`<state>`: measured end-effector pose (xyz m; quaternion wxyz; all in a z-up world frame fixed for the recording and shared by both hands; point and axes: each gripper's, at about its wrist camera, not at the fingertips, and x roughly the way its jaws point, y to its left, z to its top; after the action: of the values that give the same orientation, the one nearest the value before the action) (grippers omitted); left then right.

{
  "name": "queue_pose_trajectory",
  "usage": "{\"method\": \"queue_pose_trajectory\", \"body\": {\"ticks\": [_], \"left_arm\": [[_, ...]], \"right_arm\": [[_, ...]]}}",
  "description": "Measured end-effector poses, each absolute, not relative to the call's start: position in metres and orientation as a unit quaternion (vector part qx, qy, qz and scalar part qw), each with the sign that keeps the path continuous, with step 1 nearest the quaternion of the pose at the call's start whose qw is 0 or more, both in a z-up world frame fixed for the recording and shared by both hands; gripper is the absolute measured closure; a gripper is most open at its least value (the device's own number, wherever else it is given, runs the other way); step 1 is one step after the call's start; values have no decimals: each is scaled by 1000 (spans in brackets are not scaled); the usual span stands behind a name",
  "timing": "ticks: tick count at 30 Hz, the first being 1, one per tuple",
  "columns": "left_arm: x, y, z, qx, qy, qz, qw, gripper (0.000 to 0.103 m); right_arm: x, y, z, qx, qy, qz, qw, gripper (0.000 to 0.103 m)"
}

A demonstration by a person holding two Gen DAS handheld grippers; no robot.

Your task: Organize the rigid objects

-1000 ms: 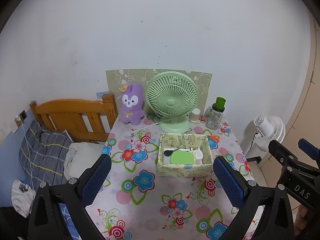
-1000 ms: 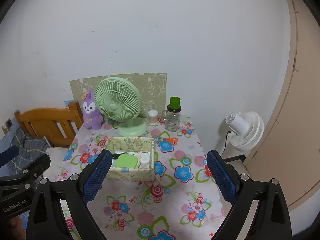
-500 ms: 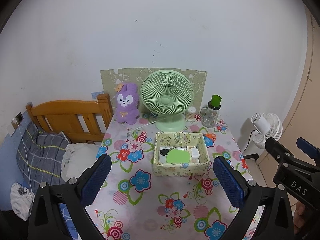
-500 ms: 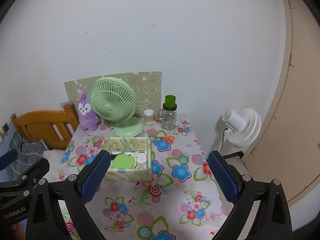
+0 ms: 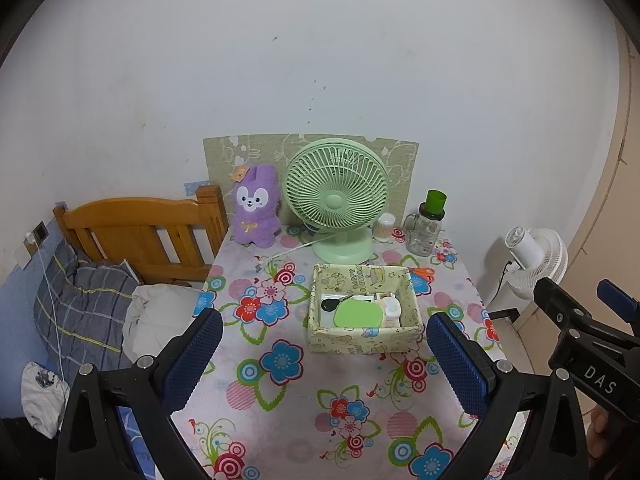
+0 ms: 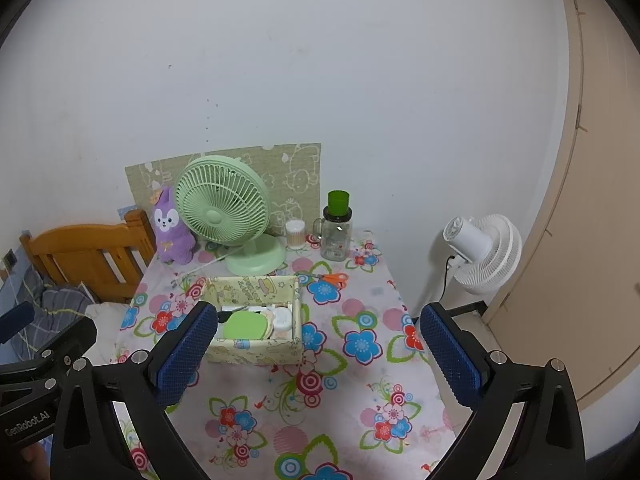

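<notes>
A yellow patterned box (image 5: 360,338) (image 6: 256,354) sits mid-table. It holds a green oval lid (image 5: 356,315), a black item (image 5: 330,304) and a white round case (image 5: 392,308). Orange scissors (image 5: 424,272) (image 6: 334,279) lie on the cloth to the right of the box's far corner. My left gripper (image 5: 320,318) hovers open in front of the box, holding nothing. My right gripper (image 6: 318,311) hangs in front of the box too; its jaws are opening and nothing is between them.
Along the wall stand a purple plush (image 5: 256,210), a green desk fan (image 5: 336,200), a cotton-swab tub (image 5: 385,226) and a glass jar with a green lid (image 5: 426,232). A wooden bed headboard (image 5: 140,224) is left of the table, a white floor fan (image 6: 484,252) right.
The right gripper's fingers have spread slightly wider. Both views have barely shifted, and nothing on the table has moved.
</notes>
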<state>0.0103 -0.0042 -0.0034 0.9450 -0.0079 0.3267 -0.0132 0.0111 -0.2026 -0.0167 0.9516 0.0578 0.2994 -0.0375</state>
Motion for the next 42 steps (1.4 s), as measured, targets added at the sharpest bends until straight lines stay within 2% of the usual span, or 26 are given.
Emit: {"method": "queue_pose_trajectory", "body": {"ticks": [42], "left_arm": [[8,-8,-8,-5,331,-9,944,0]], "right_arm": [[3,-199,-15,43,281,-26,958,0]]}}
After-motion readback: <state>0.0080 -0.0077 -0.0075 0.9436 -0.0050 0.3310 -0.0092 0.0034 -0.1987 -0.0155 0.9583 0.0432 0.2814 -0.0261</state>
